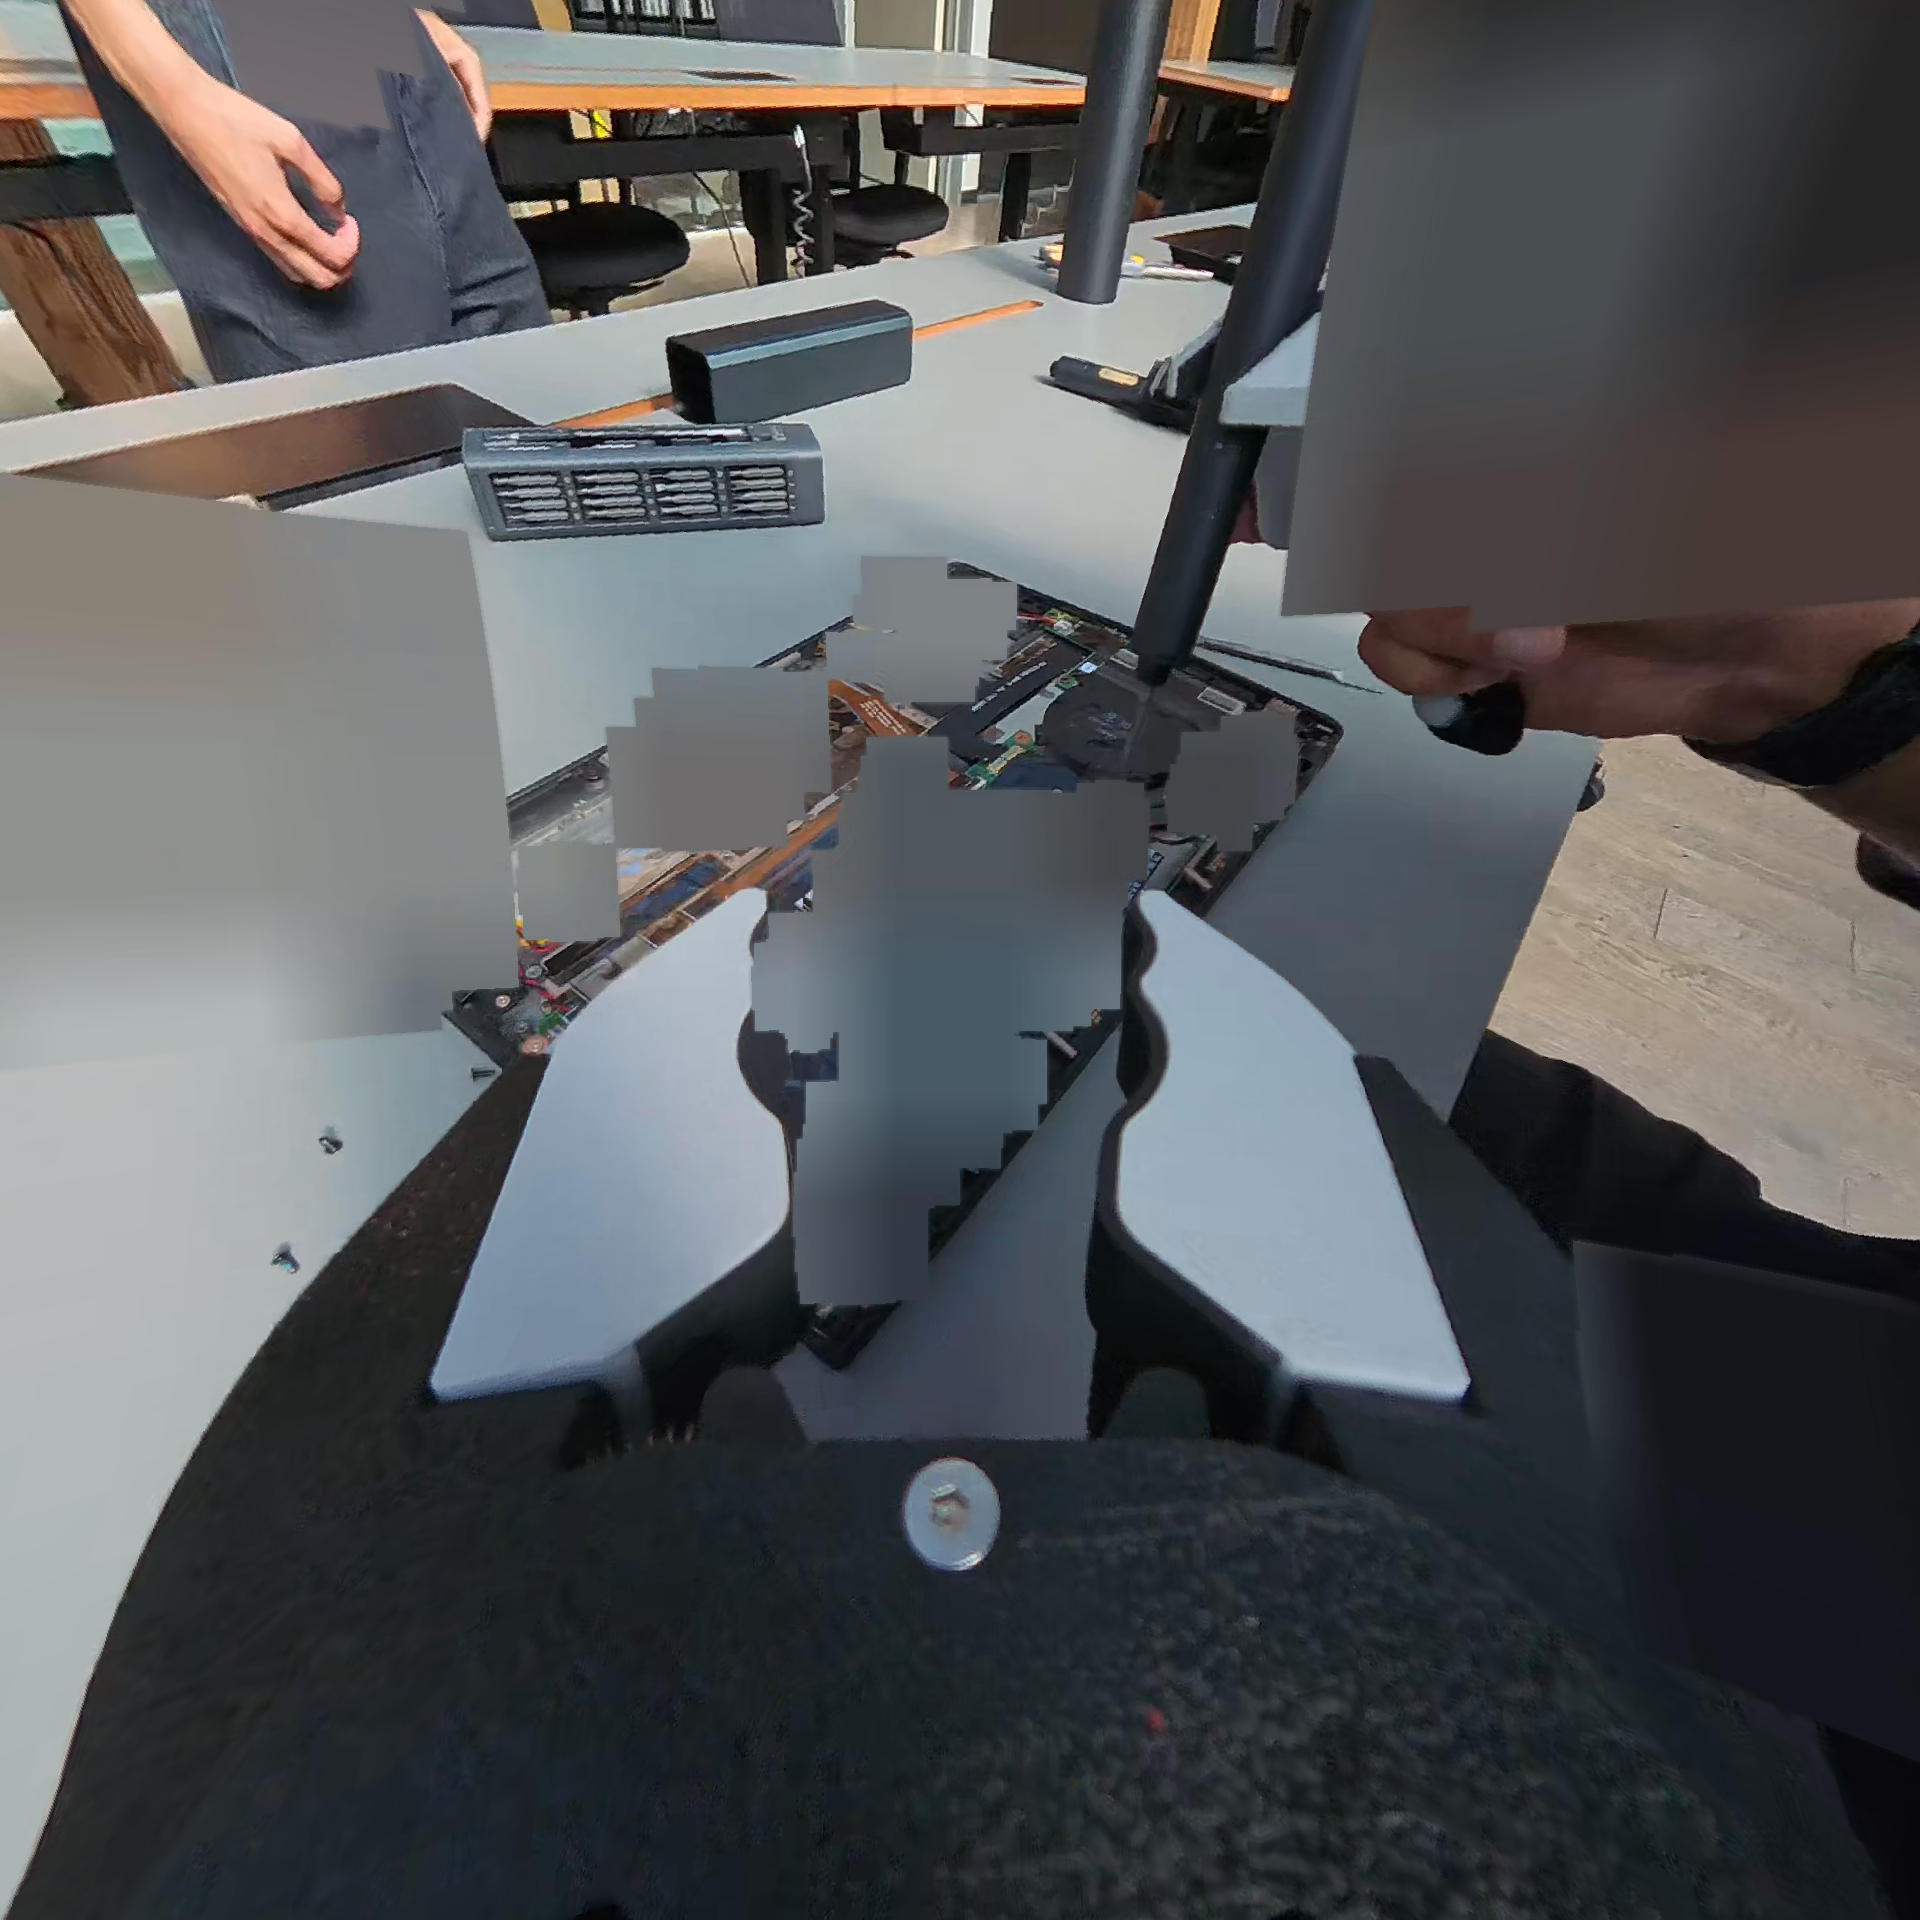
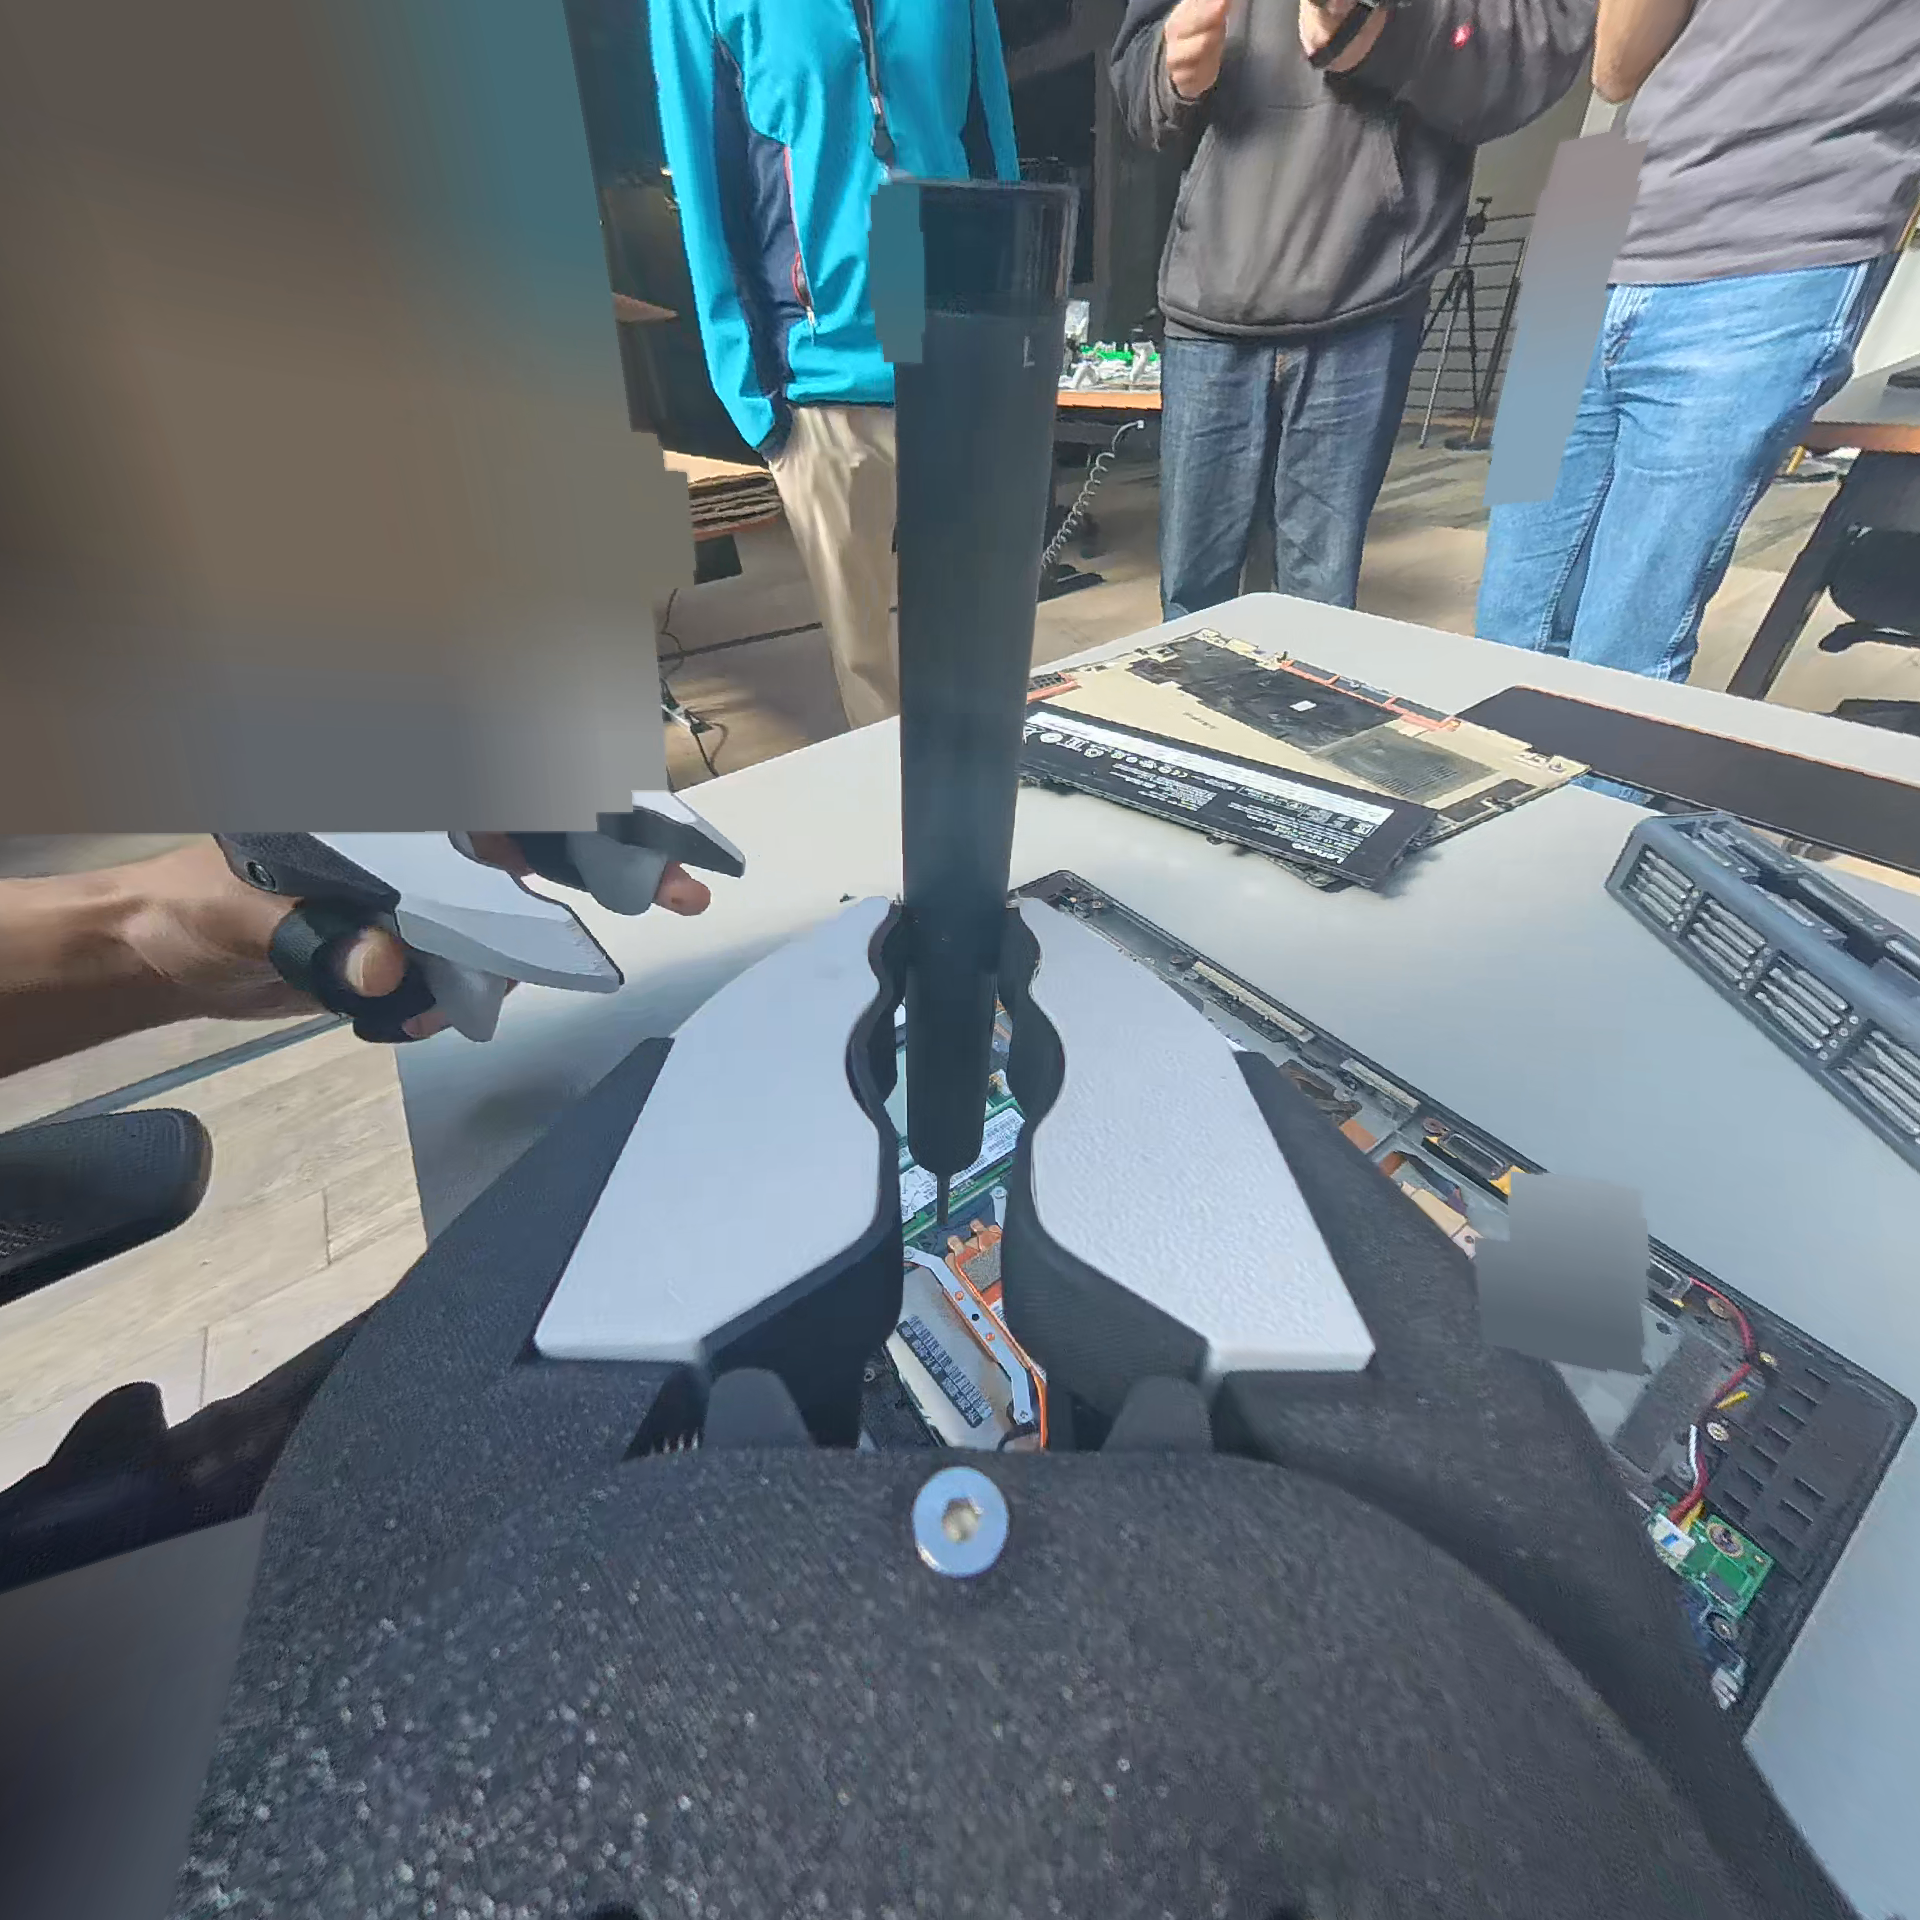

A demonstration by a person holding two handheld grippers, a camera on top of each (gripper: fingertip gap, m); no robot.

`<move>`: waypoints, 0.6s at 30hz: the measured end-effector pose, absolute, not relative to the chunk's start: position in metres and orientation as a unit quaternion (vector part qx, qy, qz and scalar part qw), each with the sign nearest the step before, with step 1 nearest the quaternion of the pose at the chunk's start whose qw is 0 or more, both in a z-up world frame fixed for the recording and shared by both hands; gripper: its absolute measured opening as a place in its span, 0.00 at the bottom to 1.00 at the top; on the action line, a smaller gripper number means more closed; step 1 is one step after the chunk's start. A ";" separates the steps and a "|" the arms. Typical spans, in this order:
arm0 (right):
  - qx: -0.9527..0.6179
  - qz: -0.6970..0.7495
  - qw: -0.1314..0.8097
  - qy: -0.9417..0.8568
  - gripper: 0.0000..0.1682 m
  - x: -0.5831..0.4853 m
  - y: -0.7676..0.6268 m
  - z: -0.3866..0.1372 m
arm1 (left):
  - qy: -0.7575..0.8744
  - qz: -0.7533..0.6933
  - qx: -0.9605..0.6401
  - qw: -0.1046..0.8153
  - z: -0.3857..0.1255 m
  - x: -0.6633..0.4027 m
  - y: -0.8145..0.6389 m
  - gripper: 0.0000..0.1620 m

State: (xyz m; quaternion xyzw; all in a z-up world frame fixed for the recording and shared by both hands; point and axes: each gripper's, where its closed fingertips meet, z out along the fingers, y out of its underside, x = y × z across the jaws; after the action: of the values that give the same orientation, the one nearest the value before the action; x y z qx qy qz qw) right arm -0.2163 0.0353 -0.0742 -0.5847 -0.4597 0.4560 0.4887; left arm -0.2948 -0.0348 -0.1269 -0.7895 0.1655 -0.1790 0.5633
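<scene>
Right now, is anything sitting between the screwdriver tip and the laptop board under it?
Nothing visible does. The right gripper is clamped on the black screwdriver, whose bit points straight down at the opened laptop near the copper heat pipe. The left gripper hangs open over the laptop's near edge, clear of the tip.

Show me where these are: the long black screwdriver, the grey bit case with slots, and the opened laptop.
long black screwdriver (image 2: 961,644), right wrist view, middle of its shaft.
grey bit case with slots (image 1: 644,483), left wrist view, its slotted front.
opened laptop (image 2: 1704,1392), right wrist view, exposed inside.
</scene>
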 end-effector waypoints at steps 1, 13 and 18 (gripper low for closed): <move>-0.584 0.452 0.488 -0.465 0.10 -0.220 0.035 -0.077 | 0.162 -0.172 -0.800 0.552 -0.131 -0.300 -0.035 0.36; -0.573 0.465 0.506 -0.446 0.10 -0.248 0.037 -0.078 | 0.142 -0.143 -0.841 0.502 -0.146 -0.332 -0.039 0.00; -0.581 0.463 0.507 -0.437 0.10 -0.252 0.042 -0.083 | 0.142 -0.145 -0.842 0.499 -0.152 -0.337 -0.042 0.00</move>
State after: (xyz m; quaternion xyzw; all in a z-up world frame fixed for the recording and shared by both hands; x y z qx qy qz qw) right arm -0.2523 0.0425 -0.0827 -0.5810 -0.4368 0.4634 0.5068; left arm -0.3368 -0.0424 -0.1523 -0.8424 0.1416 -0.1446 0.4994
